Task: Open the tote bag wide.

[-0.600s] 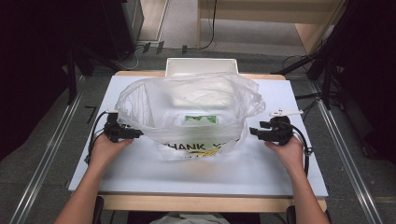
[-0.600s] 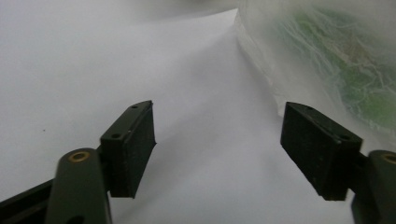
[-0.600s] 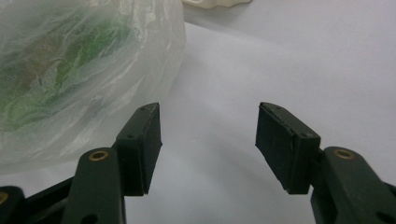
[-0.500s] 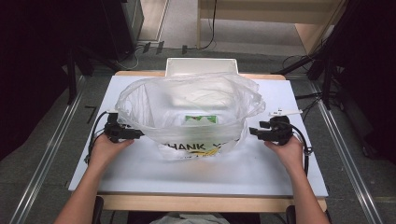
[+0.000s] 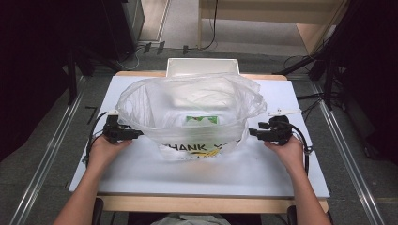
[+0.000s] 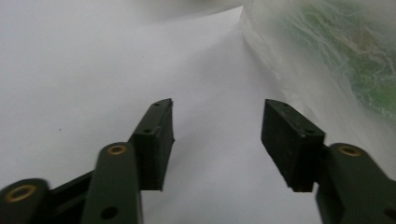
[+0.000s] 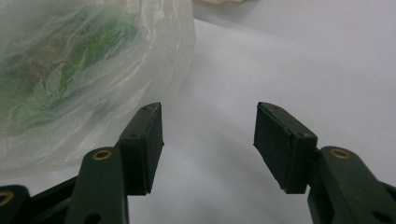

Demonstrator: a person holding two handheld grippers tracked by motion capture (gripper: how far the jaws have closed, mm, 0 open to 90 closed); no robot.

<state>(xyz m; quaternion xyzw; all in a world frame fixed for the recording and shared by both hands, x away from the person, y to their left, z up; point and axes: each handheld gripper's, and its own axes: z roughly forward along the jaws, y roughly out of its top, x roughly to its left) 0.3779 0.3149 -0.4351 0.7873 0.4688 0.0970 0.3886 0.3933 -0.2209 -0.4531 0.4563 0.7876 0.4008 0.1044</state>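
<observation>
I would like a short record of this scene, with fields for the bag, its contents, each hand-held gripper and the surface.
bag: clear plastic bag, mouth open upward, dark print on its front
contents: white container with green label
left hand-held gripper: open, beside the bag, nothing between the jaws
right hand-held gripper: open, beside the bag, nothing between the jaws
surface: white table

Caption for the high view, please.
Open left gripper and right gripper flank a translucent white plastic bag on the white table.

A clear plastic bag (image 5: 187, 117) is seen at the table's centre, mouth gaping upward toward 12 o'clock. "THANK Y" is printed at its 6 o'clock edge. A green-labelled white box (image 5: 202, 120) is held inside.
</observation>
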